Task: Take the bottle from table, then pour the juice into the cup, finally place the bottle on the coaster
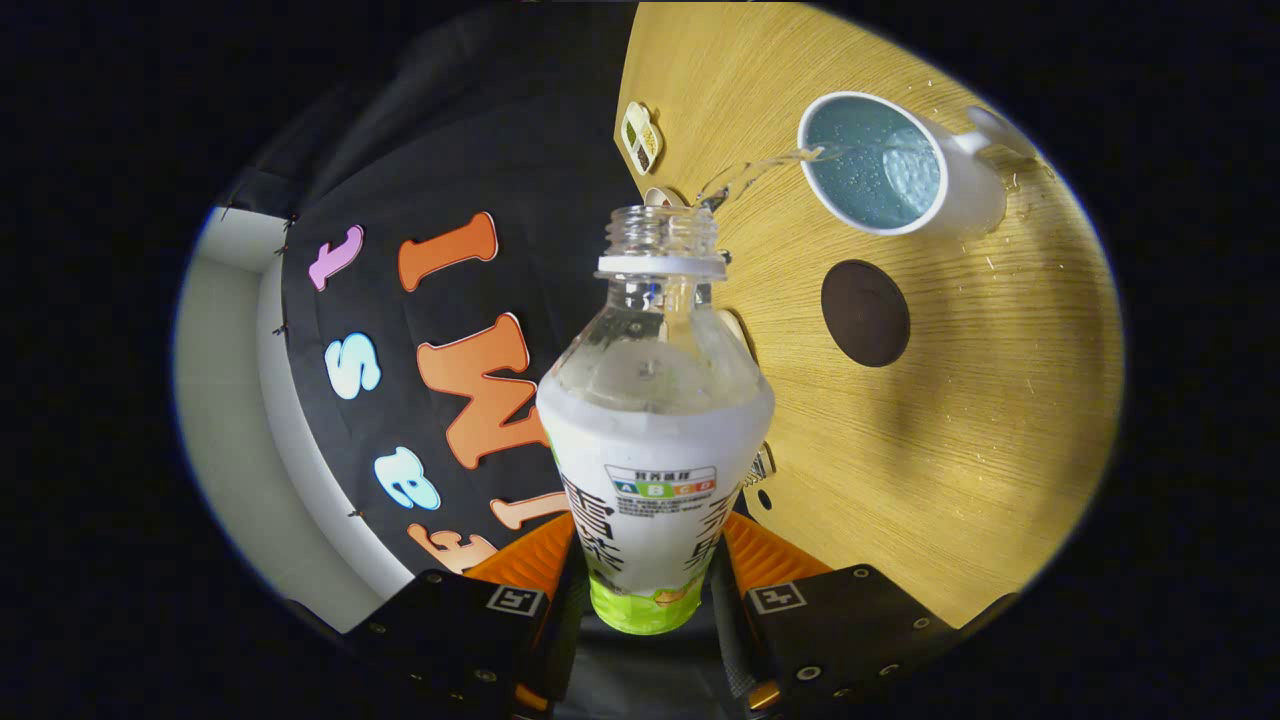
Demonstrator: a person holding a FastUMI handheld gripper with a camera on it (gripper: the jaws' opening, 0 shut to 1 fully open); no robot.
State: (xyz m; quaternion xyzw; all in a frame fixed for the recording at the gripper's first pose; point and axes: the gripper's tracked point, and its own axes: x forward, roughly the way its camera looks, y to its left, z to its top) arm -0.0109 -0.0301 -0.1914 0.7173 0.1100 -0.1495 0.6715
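- Pouring stage: wooden table [950,440], tilted in view, carries all targets.
- Clear plastic bottle [655,440], uncapped, clamped low on its label between both fingers of the gripper [648,600]; likely light, thin-walled, crushable.
- White cup [880,165] receives the juice stream [750,172].
- Dark round coaster [865,312] lies near the cup.

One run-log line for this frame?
phase: pouring | claw: shut on bottle | stream entering cup | coaster: bare
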